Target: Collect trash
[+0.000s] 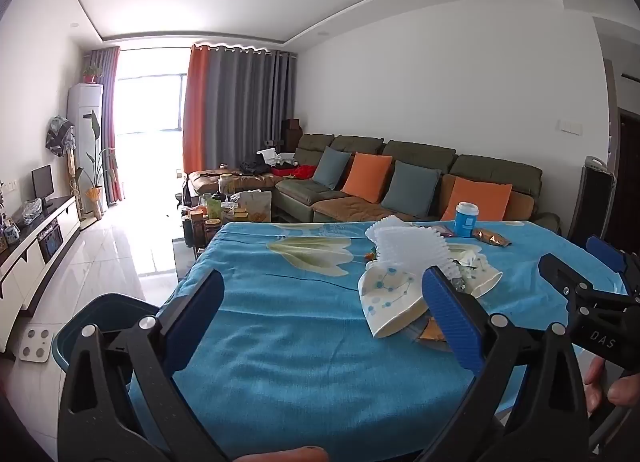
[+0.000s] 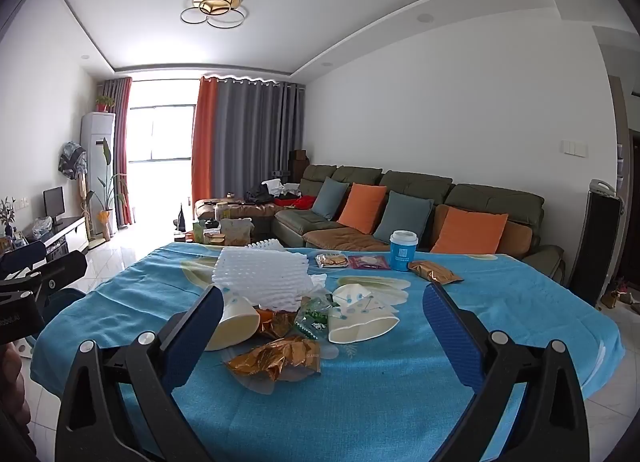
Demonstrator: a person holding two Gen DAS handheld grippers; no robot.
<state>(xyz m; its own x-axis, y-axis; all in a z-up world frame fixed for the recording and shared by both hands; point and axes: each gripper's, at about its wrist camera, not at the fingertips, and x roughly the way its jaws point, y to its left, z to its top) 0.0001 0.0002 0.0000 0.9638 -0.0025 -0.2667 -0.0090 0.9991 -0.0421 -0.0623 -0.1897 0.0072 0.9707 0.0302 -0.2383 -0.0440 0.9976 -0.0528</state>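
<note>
I see a living room with a green sofa [image 2: 420,198] along the far wall, and in front of me a desk [image 2: 360,402] under a blue flowered cloth. The trash sits at the centre of the right wrist frame: a white foam net [image 2: 260,278] on top, two crushed paper cups [image 2: 362,320] on their sides, and a gold wrapper [image 2: 280,356] nearest me. Further back, upper right of centre, a blue cup [image 2: 403,250] stands upright beside another gold wrapper [image 2: 434,272]. My right gripper [image 2: 324,336] hovers with its fingers spread wide, holding nothing. In the left wrist frame, my left gripper [image 1: 320,308] is likewise spread wide and empty, with the pile to the right of centre. A blue bin [image 1: 108,314] shows at lower left.
</note>
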